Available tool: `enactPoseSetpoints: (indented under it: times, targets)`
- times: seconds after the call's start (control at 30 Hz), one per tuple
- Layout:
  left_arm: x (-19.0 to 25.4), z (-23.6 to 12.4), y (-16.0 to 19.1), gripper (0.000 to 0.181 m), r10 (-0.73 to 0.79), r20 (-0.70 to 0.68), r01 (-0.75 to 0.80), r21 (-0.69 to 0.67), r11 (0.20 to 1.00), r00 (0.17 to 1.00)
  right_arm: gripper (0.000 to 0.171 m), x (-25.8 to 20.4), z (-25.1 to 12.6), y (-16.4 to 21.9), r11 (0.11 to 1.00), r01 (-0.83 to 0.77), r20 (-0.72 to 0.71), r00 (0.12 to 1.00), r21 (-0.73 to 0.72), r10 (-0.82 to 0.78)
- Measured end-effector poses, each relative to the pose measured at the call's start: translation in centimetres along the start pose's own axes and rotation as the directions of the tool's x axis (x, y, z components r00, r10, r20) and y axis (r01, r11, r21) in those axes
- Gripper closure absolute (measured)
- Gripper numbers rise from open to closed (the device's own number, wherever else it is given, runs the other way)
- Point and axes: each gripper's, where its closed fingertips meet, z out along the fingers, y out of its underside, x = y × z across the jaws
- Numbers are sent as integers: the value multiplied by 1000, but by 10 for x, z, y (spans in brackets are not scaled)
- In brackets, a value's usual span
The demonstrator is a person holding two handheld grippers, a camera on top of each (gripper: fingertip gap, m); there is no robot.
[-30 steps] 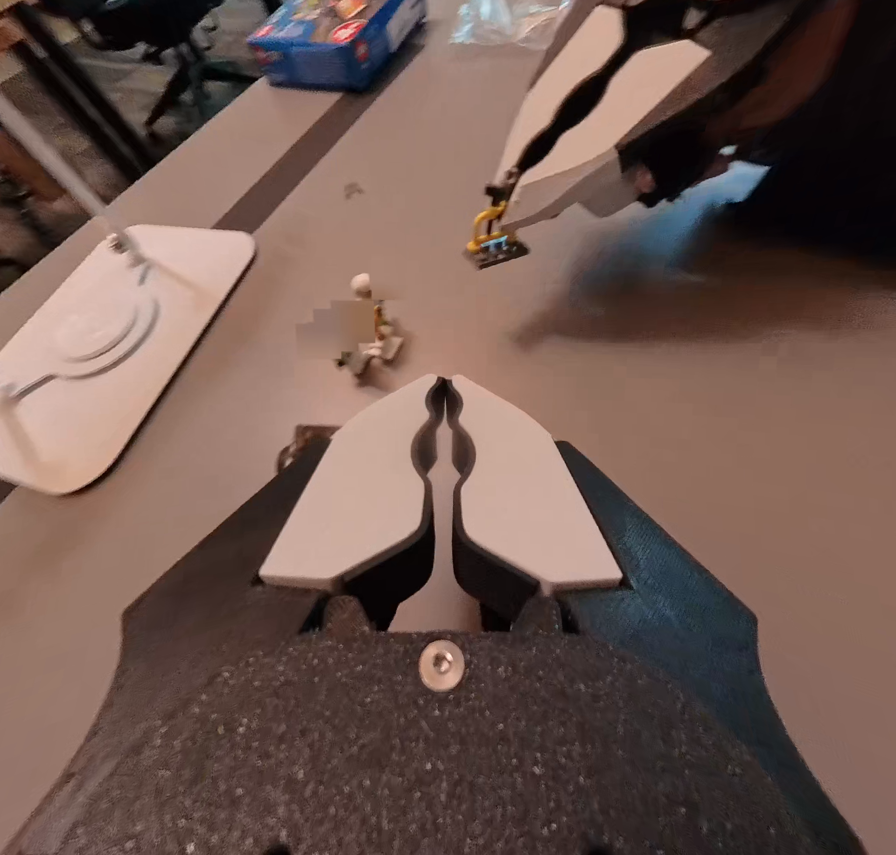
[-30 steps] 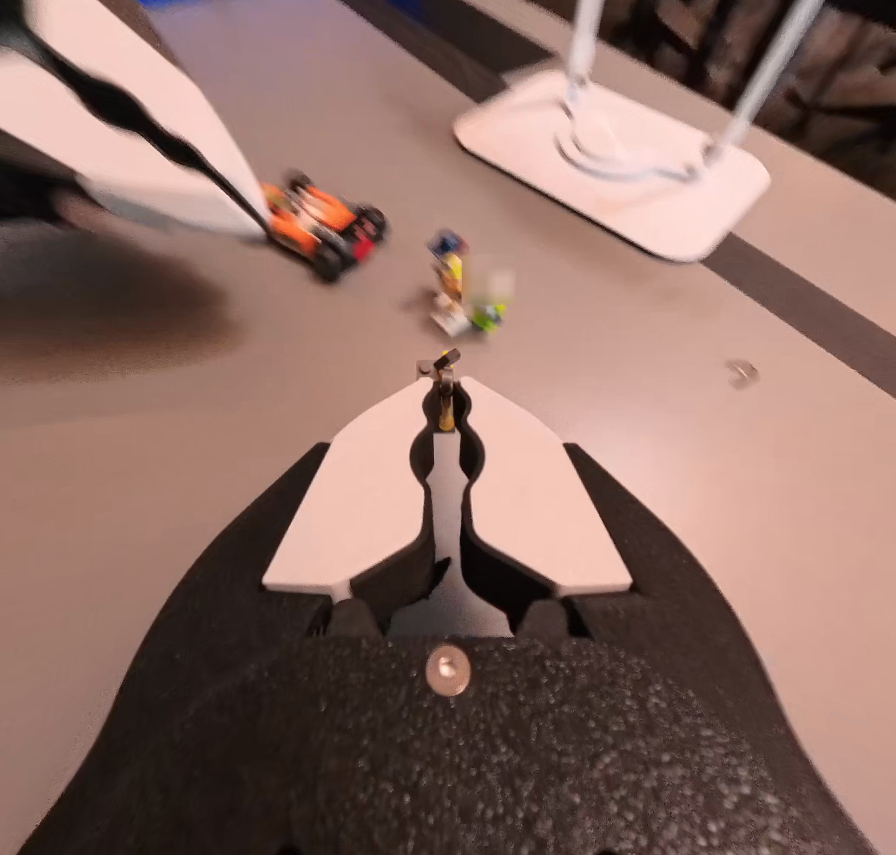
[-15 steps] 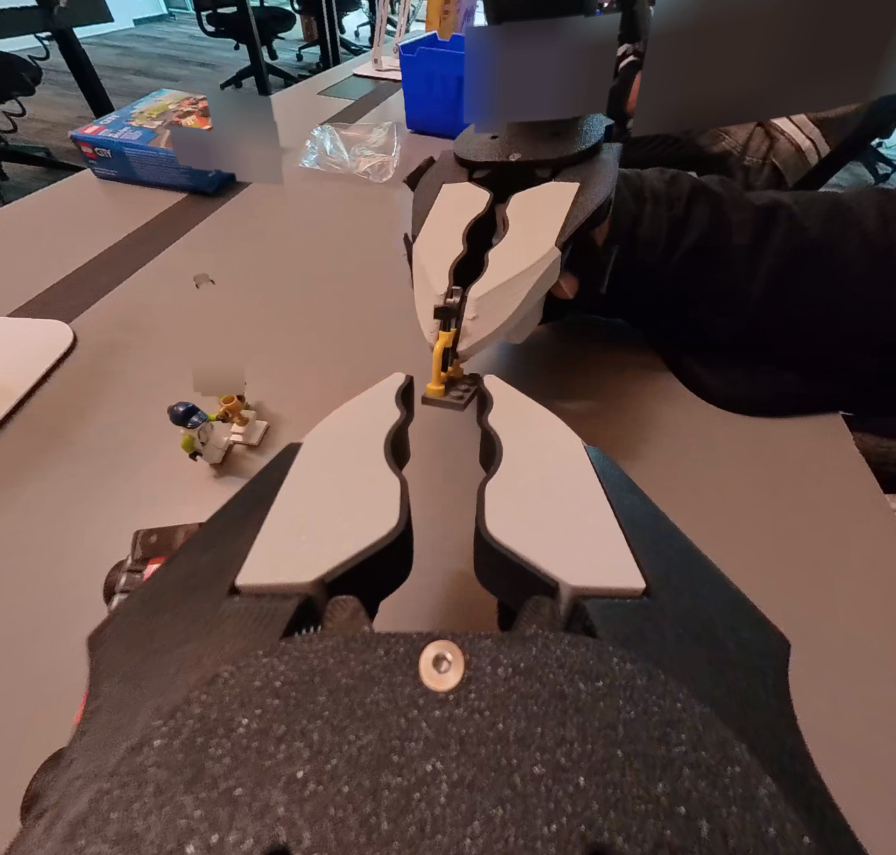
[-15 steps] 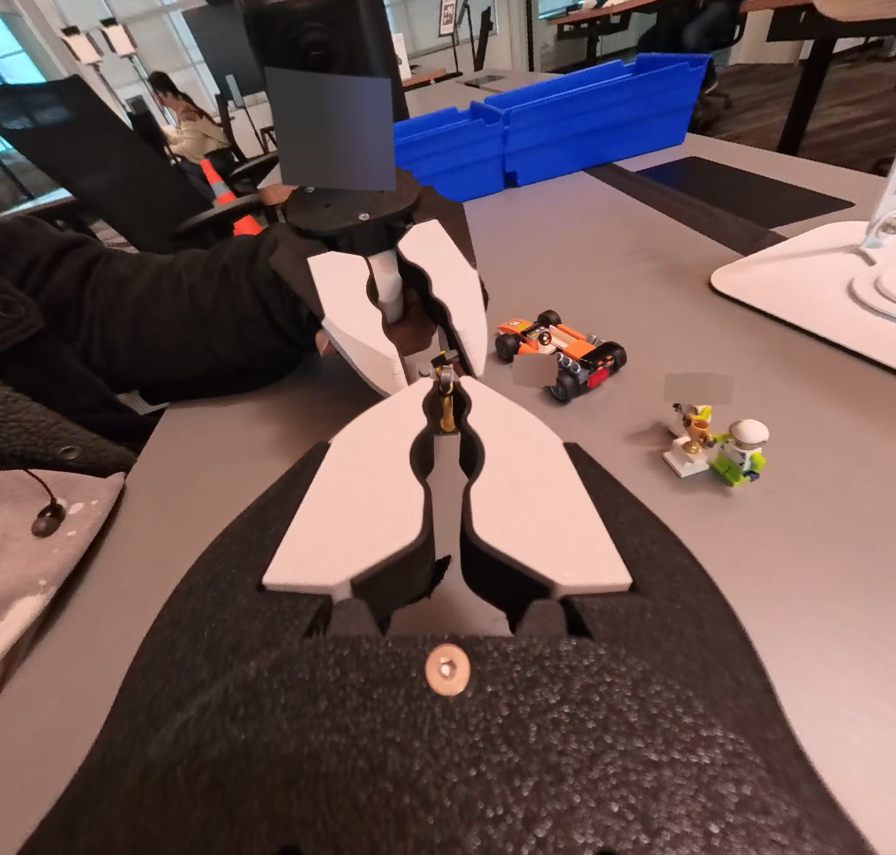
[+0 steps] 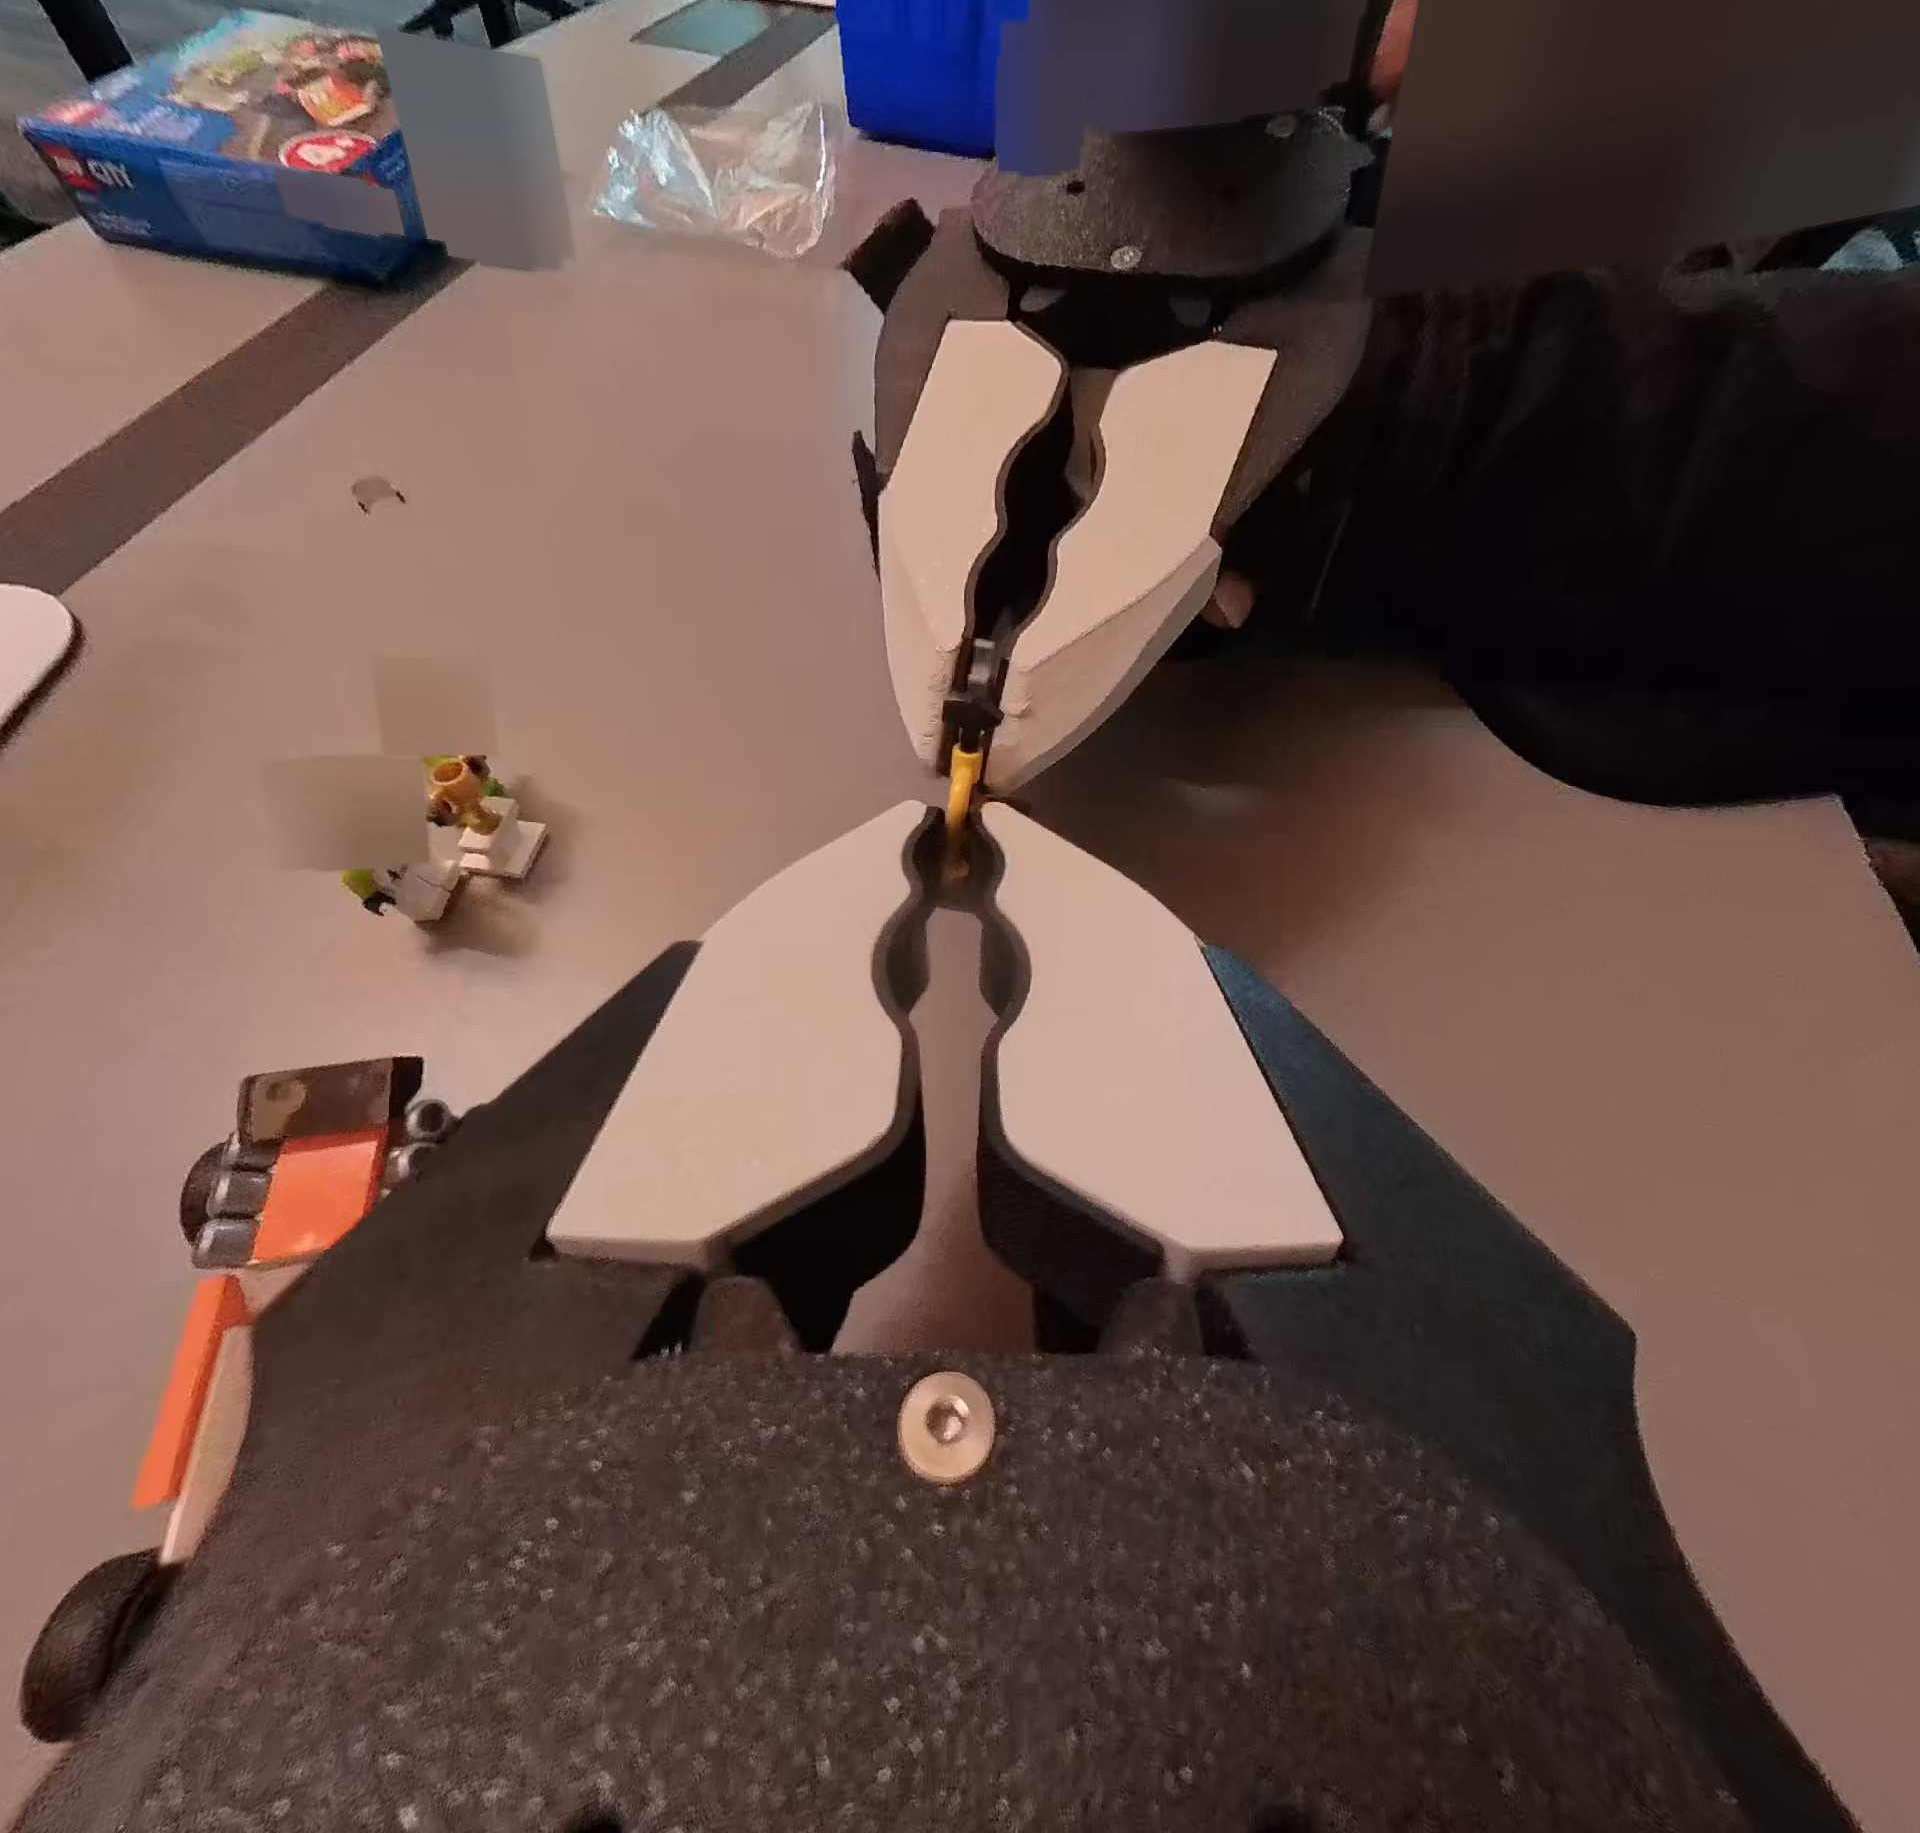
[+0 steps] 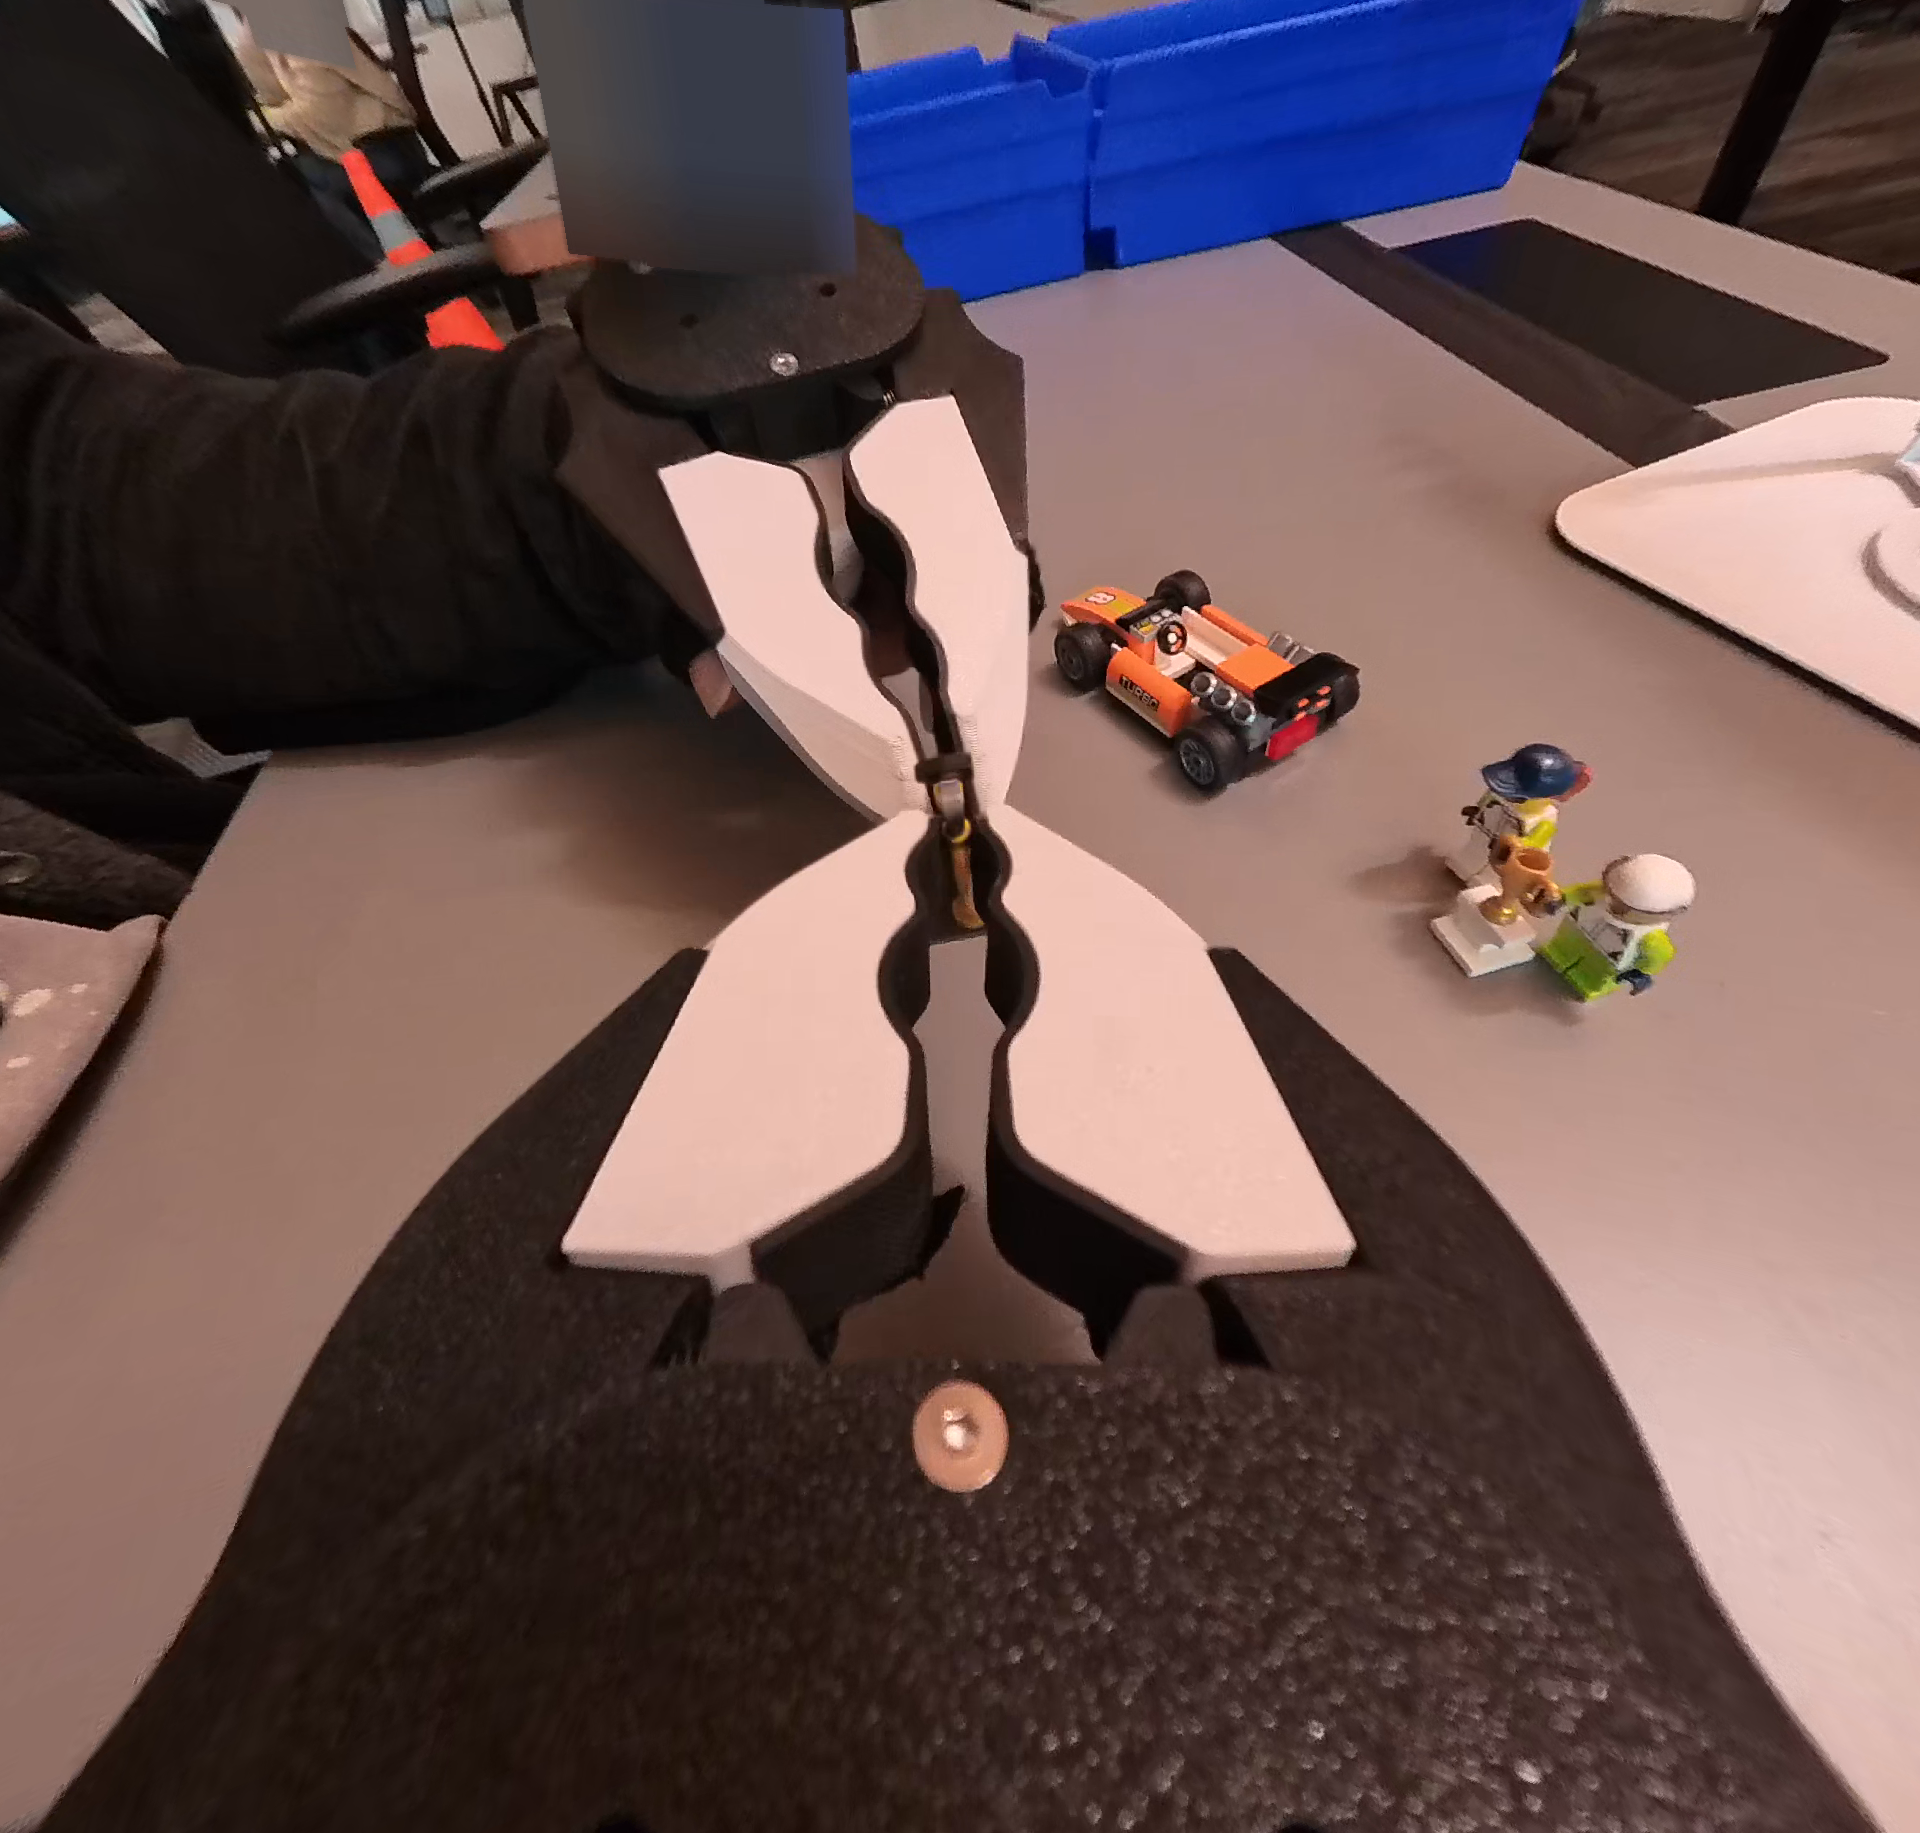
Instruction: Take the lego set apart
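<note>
1. The left gripper (image 5: 954,819) and the right gripper (image 6: 956,827) meet tip to tip above the grey table (image 5: 644,557), each pinching one end of the same small lego piece (image 5: 966,760).
2. The lego piece is a thin yellow bar with a dark clip on it. In the left wrist view the yellow end runs down between the left gripper's tips, and the dark end sits between the tips of the right gripper, seen facing the camera.
3. In the right wrist view the bar lies in the first notch behind the right gripper's tips, and the dark clip sits where the two grippers meet. Whether the piece is one part or two joined parts cannot be told; it is small and partly hidden.
4. Both grippers have their fingers drawn nearly together at the tips, with only the piece between them.
5. An orange toy car (image 6: 1205,677) stands on the table to the right of the grippers in the right wrist view, apart from them.
6. Two toy figures (image 6: 1569,874) stand close together beyond the car, with a small gold cup between them.
7. A blue box (image 5: 229,152) and a clear plastic bag (image 5: 717,178) lie at the far side of the table.
8. Blue bins (image 6: 1195,142) stand at the far edge.
</note>
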Motion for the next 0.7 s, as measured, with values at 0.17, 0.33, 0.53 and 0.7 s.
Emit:
enactPoseSetpoints:
  times: [0.17,0.33,0.53,0.7]
  targets:
    - [-5,-3,7,178,-15,17,16,-54,998,1000,165,6,-2,1,1000,9,-40,999,-14,-9]
    - [-3,0,15,178,-22,-2,22,-93,995,1000,161,7,-1,4,1000,7,-52,999,-29,-9]
    - [-2,2,18,178,-11,3,11,-113,994,1000,168,4,-1,4,999,5,-33,999,-49,-7]
    - [-7,2,21,178,-10,31,14,-125,992,999,168,16,-16,-7,1000,-15,-87,996,10,16]
